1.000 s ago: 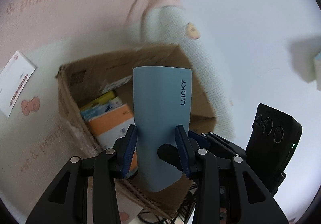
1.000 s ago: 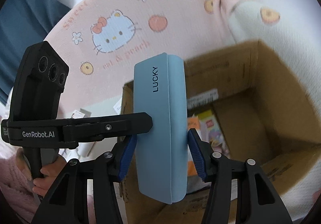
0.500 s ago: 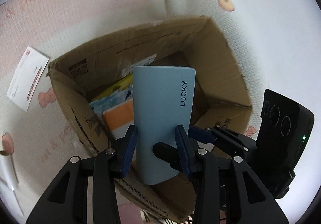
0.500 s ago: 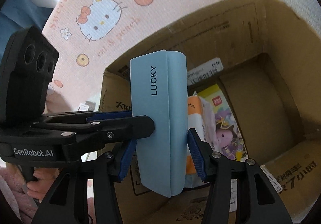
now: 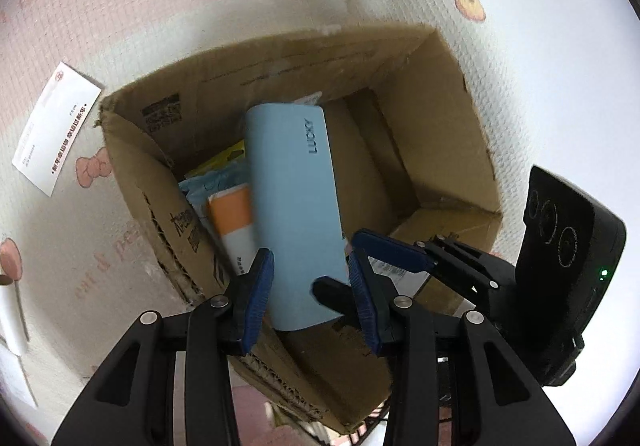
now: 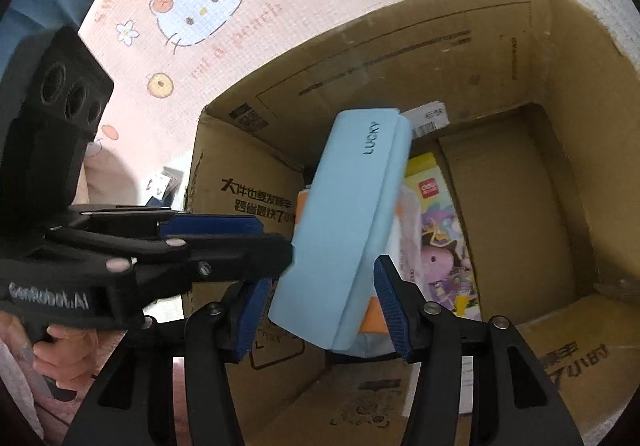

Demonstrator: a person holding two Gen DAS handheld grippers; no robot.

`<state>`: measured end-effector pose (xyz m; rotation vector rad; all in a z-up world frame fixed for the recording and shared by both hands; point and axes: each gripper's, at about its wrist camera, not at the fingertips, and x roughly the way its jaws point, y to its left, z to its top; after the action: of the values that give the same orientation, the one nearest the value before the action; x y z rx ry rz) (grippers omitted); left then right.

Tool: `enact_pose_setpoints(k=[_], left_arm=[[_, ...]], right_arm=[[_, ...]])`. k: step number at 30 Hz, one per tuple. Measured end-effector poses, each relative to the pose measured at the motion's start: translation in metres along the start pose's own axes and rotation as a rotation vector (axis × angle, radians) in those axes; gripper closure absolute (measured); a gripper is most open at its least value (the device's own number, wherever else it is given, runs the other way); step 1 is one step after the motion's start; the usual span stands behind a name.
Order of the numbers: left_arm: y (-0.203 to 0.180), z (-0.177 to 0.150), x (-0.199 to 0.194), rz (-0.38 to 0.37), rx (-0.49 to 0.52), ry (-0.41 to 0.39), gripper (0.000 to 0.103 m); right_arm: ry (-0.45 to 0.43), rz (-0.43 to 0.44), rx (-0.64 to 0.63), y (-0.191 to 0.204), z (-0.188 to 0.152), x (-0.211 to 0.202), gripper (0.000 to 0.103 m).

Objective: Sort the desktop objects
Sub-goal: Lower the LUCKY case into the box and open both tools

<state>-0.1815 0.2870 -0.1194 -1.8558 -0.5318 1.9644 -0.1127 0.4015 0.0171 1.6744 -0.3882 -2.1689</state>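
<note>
blue case [image 5: 294, 214] (tilted), both grippers, over box [image 5: 436, 118]

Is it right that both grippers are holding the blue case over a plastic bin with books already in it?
Not quite: it is a cardboard box, not a plastic bin, as the right wrist view shows. The left gripper, right gripper, blue case and books are right.

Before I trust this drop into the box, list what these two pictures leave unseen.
- Lower end of the blue LUCKY case: left wrist view, hidden behind the left gripper.
- Whether the right gripper pads press on the case: right wrist view, contact unclear.
- Bottom of the cardboard box under the case: covered by the case and picture book.
- White slip text: left wrist view, too small.
</note>
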Motion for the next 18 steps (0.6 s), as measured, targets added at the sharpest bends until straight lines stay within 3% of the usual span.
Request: enact_pose_setpoints(k=[4,7,12,14,15,17,18], left_arm=[[0.003,0.007,-0.011,-0.006,-0.026,-0.073,0.059],[0.006,0.011,-0.014,0.018,0.004,-0.107,0.059],[0.009,0.022,-0.009,0.020,0.018,-0.110,0.059],[0.004,0.022,-0.012,0.044,0.062,-0.133,0.059],[0.000,0.022,-0.010,0.081,0.095,-0.143,0.060],[-0.007,0.021,-0.004,0.170,0.140,-0.145,0.080],[-0.007,0.023,-0.001,0.170,0.135,-0.134,0.086]], right_arm=[[-0.054,-0.040,0.060,-0.015,0.005,-0.014,0.050],[-0.105,-0.038,0.191,-0.032,0.009,-0.019,0.050],[-0.197,-0.064,0.344,-0.043,0.021,-0.018,0.052],[-0.225,-0.052,0.435,-0.053,0.027,-0.014,0.078],[-0.217,-0.042,0.456,-0.057,0.030,-0.011,0.082],[-0.190,-0.006,0.511,-0.059,0.036,0.003,0.084],[-0.173,0.000,0.520,-0.060,0.039,0.006,0.084]])
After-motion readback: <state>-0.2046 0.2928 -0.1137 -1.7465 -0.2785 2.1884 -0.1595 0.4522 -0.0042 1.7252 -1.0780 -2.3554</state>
